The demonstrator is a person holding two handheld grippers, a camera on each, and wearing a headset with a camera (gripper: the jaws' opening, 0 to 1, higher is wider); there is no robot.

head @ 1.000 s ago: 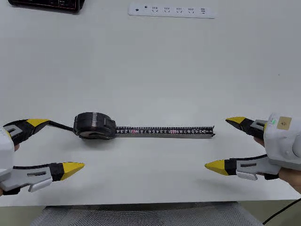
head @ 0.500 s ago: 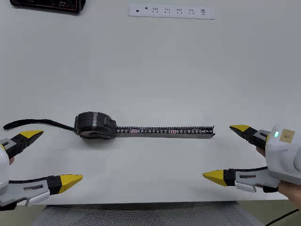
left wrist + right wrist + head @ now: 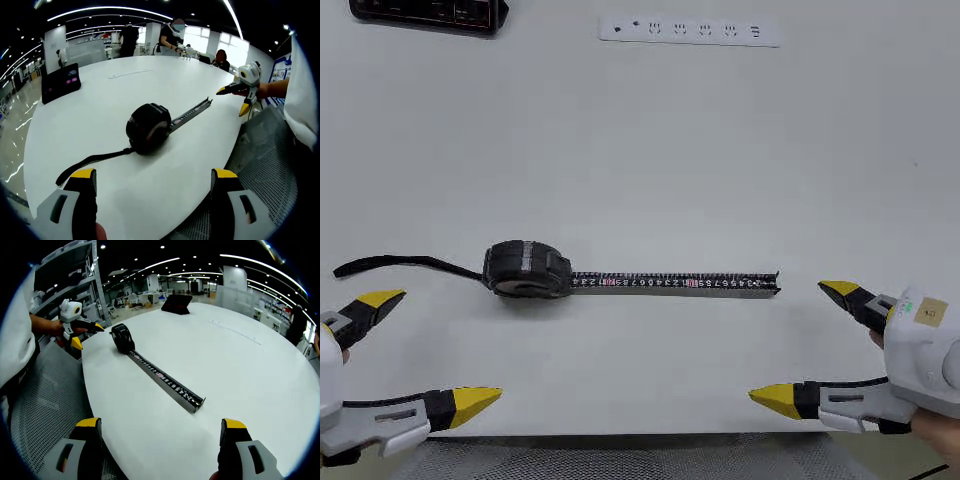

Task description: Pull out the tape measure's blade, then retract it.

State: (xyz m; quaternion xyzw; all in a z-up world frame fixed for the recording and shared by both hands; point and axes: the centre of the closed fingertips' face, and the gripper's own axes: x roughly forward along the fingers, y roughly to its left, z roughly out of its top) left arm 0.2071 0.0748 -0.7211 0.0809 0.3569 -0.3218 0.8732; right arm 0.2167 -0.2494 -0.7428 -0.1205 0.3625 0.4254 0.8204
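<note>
At the near edge of the bench (image 3: 650,150), the two hand-held grippers hang clear of the work, each with its yellow-tipped jaws spread wide and holding nothing. The left hand-held gripper (image 3: 451,342) sits over the near left corner, and the right hand-held gripper (image 3: 785,339) over the near right corner. Neither touches the tape measure. This flanking stance probably assigns one tool to each end of the task's object: the left to steady the housing, the right to handle the blade tip.

Between them, a little farther in from the near edge, the tape measure's black case (image 3: 525,269) rests on its side, left of the bench's middle. Its wrist strap (image 3: 405,263) trails loosely toward the left edge. The blade (image 3: 675,283) lies drawn out flat on the surface, parallel to the near edge, and its end hook (image 3: 776,281) points toward the right hand-held gripper. Because the blade holds its extension with nothing gripping it, a lock or internal friction presumably restrains the spring. The pull-out stage thus appears complete, and retraction remains to be done.

Along the far edge lie a white power strip (image 3: 690,30) and, at the far left corner, a dark device (image 3: 430,12), both well apart from the work.
</note>
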